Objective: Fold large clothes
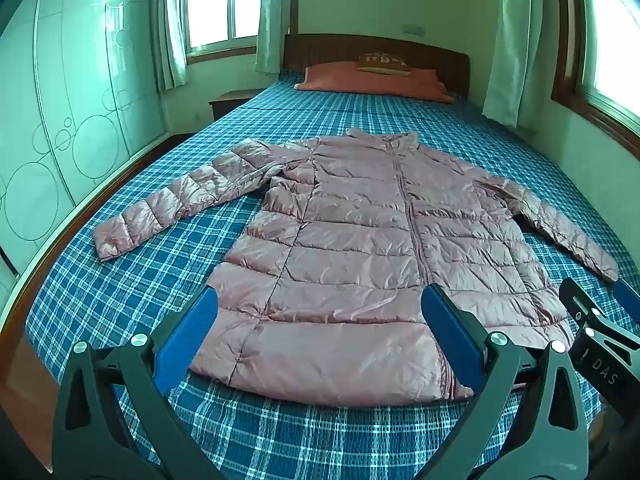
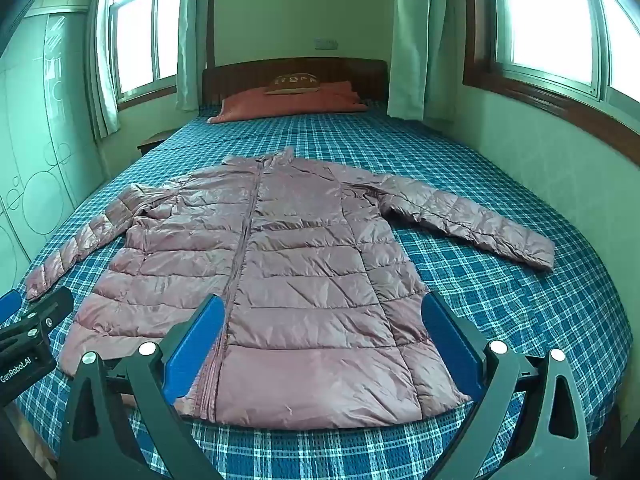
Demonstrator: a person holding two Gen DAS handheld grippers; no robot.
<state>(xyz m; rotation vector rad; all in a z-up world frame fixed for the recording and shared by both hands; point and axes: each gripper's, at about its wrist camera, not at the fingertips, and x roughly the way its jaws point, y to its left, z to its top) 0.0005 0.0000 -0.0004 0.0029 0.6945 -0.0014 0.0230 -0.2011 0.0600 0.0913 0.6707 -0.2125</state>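
A pink quilted puffer jacket [image 1: 352, 240] [image 2: 288, 272] lies flat and zipped on the blue plaid bed [image 1: 280, 432] [image 2: 500, 320], collar toward the headboard, both sleeves spread out to the sides. My left gripper [image 1: 320, 304] hangs open above the hem, on the jacket's left half, nothing between its blue pads. In the right wrist view my right gripper [image 2: 320, 312] is open over the hem's right half, also empty. Each gripper shows at the edge of the other's view: the right gripper [image 1: 600, 304] and the left gripper [image 2: 36, 308].
An orange pillow [image 1: 372, 80] with a small brown cushion [image 1: 384, 63] lies at the wooden headboard [image 1: 440, 56]. A pale wardrobe [image 1: 80, 100] stands along the left, a nightstand [image 1: 228, 104] beside the bed, and curtained windows [image 2: 560, 20] at back and right.
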